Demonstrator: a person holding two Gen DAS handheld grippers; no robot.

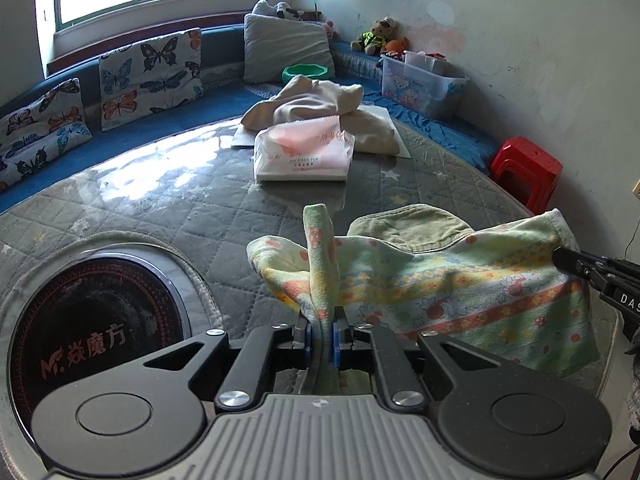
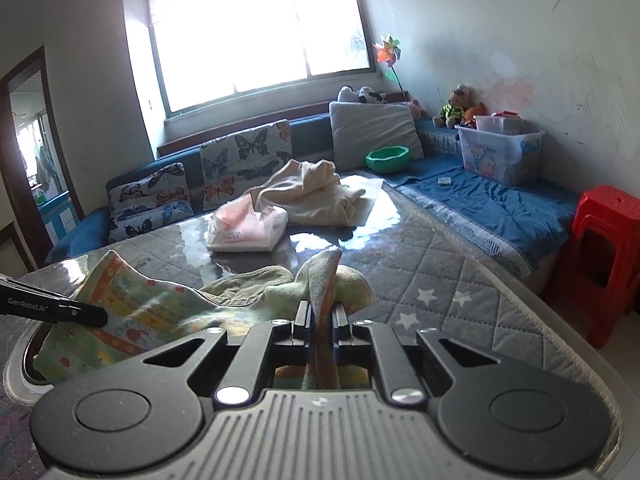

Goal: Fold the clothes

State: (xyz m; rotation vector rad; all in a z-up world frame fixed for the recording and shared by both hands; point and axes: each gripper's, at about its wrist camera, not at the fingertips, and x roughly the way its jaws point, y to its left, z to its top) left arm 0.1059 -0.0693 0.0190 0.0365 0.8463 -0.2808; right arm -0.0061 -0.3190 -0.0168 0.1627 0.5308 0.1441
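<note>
A round black cooktop (image 1: 100,332) set in the counter reads "焱魔方". The left gripper's (image 2: 94,315) arm reads "GenRobot.AI". The right gripper's (image 1: 560,258) arm shows "DAS", cut off.

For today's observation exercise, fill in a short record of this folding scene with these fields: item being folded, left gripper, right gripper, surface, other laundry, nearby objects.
item being folded: patterned towel, stretched between the two grippers
left gripper: left gripper shut on one corner of the towel
right gripper: right gripper shut on another corner
surface: quilted grey table cover with stars
other laundry: cream garment, crumpled at the far side
nearby objects: tissue pack, green bowl, red stool
</note>
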